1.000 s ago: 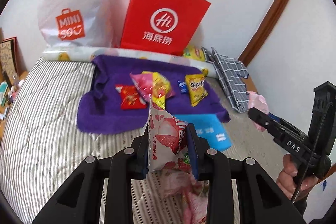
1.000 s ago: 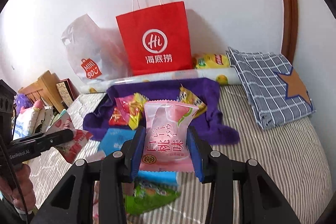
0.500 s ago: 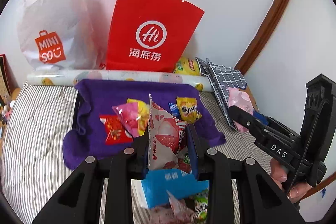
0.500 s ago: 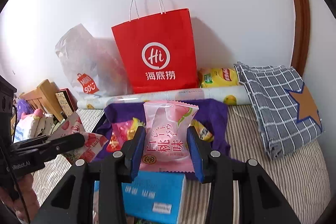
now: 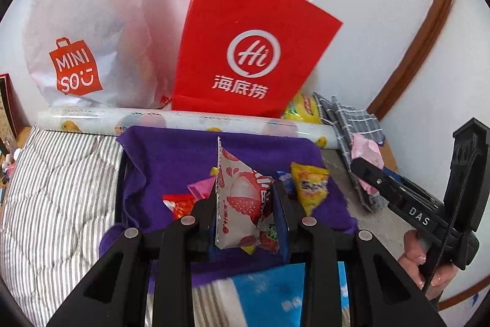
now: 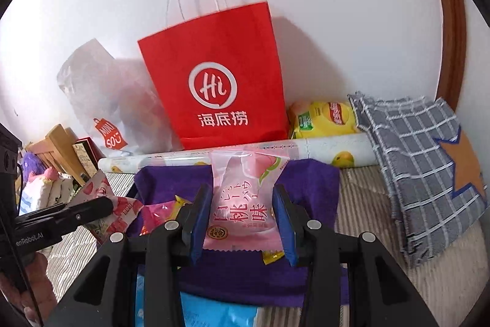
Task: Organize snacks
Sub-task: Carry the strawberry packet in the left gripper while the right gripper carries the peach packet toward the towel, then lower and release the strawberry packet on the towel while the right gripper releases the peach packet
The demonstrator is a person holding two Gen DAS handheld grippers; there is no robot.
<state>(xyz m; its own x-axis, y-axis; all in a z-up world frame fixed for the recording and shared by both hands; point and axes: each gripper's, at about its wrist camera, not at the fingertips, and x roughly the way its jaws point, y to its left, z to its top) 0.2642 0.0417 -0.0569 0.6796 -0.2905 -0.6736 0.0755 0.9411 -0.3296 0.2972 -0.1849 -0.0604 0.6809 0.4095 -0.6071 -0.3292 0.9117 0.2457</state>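
Left wrist view: left gripper [image 5: 246,212] pinches the strawberry packet [image 5: 242,204] between its fingers; purple towel [image 5: 171,161] lies directly ahead. Release only above bare towel, I judge.

Right wrist view: right gripper [image 6: 242,218] clamps the peach packet [image 6: 242,204]; set it beside the loose snacks [image 6: 159,210], left of the fingers.

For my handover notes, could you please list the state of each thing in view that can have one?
Left tool: shut on strawberry snack packet.
Right tool: shut on peach snack packet.
Red paper bag: upright, against wall.
White Miniso bag: upright, beside red bag.
Purple towel: spread flat, loose snacks on it.
Patterned roll: lying flat.
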